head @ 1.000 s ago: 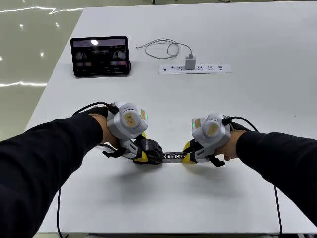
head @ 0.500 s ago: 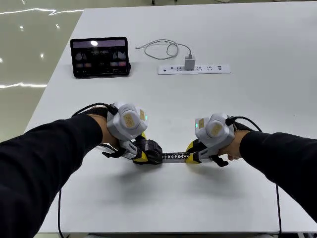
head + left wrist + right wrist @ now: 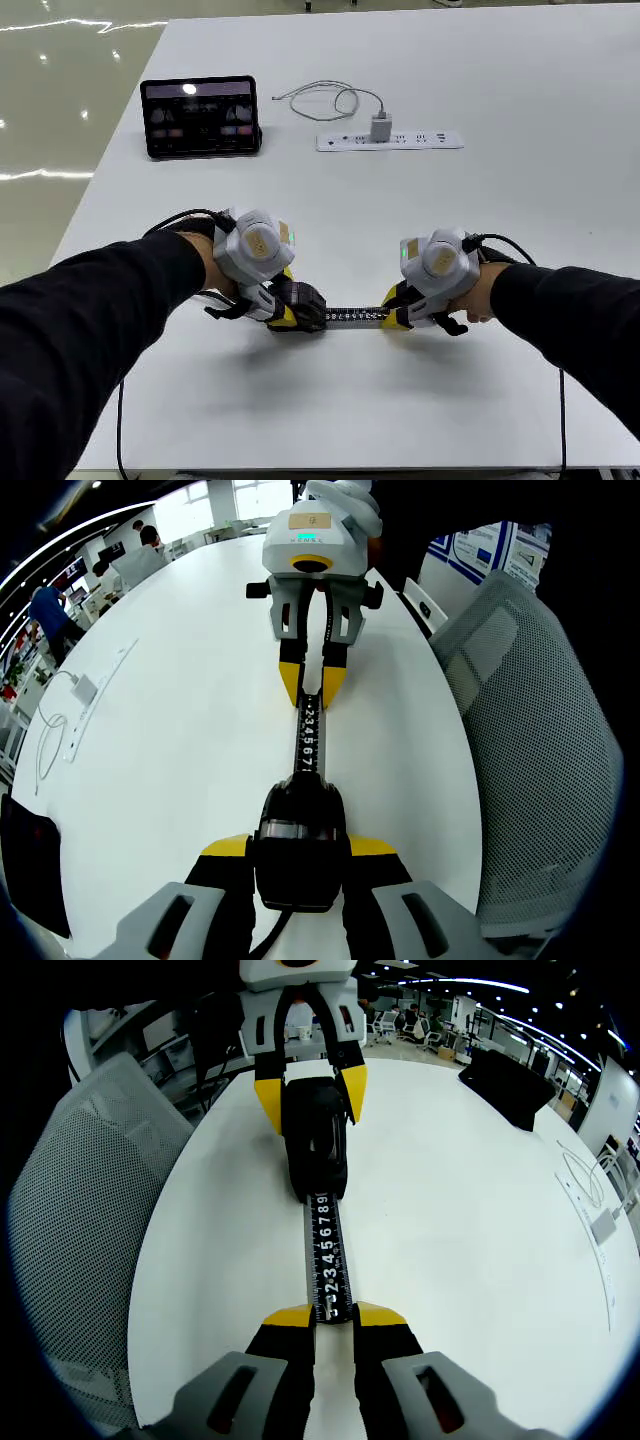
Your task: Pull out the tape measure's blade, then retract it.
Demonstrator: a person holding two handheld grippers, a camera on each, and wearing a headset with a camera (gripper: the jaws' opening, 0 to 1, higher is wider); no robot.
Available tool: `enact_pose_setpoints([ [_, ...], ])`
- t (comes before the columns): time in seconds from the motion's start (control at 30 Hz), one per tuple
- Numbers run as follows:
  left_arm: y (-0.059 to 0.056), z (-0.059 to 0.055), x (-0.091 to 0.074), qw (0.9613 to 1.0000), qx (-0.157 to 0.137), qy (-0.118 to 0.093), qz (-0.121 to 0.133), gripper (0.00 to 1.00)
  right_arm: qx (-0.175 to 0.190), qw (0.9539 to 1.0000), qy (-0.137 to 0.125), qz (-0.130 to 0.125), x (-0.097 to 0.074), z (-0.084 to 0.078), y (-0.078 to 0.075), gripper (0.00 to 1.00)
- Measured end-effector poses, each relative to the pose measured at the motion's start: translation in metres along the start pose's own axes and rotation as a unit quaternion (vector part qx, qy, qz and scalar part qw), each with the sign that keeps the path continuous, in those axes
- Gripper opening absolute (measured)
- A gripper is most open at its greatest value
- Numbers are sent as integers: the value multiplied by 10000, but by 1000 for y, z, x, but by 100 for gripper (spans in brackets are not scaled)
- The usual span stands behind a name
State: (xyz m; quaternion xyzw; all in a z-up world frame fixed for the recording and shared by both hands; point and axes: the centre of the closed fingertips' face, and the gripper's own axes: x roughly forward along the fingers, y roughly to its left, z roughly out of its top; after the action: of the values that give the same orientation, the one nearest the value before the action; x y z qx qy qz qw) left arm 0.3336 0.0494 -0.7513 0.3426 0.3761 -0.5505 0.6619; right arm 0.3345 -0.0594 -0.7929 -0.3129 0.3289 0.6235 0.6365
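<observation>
Table: head view, plain white top, glossy floor off to the left.
Tablet: far-left part of the table, propped up, screen lit.
Power strip: flat on the table right of the tablet, with a charger plugged in and a looped cable behind it.
Left gripper: near the front edge, fingers clamped on the case, one yellow tip on each side of it.
Right gripper: a bit to the right of the case, fingers pinching the end of the blade.
Blade: short stretch pulled out, running low between the two grippers; can't tell if it touches the table.
Sleeves: black, coming in from both bottom corners.
Left gripper view, case: black, squeezed between the yellow-tipped jaws, down on the table.
Left gripper view, blade: goes straight ahead from the case, printed digits showing, ends in the right gripper's closed tips.
Chair: grey mesh back, right beside the table edge.
Right gripper view, jaws: pressed together on the blade end, barely any gap.
Right gripper view, blade: runs forward into the case, which the left gripper grips dead ahead.
Right gripper view, background: mesh chair at left, office desks and lights far behind.
</observation>
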Motion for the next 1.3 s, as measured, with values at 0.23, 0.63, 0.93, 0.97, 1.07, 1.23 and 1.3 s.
enact_pose_setpoints([
  [0.23, 0, 0, 0, 10000, -11, -33, 7, 29, 91, 10000, 8, 4, -4, -7, -1, 9],
  [0.63, -1, 0, -1, 10000, -25, -55, 16, 29, 161, 9999, 43, -7, -9, -14, -1, 9],
  [0.93, 0, 0, 0, 10000, -26, -59, 13, 29, 216, 9997, 61, -23, -15, -21, -2, 9],
  [0.97, 0, 0, 0, 10000, -26, -60, 13, 29, 213, 9997, 64, -24, -15, -22, -2, 9],
  [1.07, 0, 0, 0, 10000, -30, -66, 18, 29, 231, 9997, 65, -30, -17, -24, -2, 9],
  [1.23, 0, 0, 0, 10000, -31, -74, 20, 29, 228, 9997, 77, -32, -18, -26, -1, 9],
  [1.3, 0, 0, 0, 10000, -32, -78, 23, 29, 240, 9997, 78, -38, -20, -28, -2, 9],
])
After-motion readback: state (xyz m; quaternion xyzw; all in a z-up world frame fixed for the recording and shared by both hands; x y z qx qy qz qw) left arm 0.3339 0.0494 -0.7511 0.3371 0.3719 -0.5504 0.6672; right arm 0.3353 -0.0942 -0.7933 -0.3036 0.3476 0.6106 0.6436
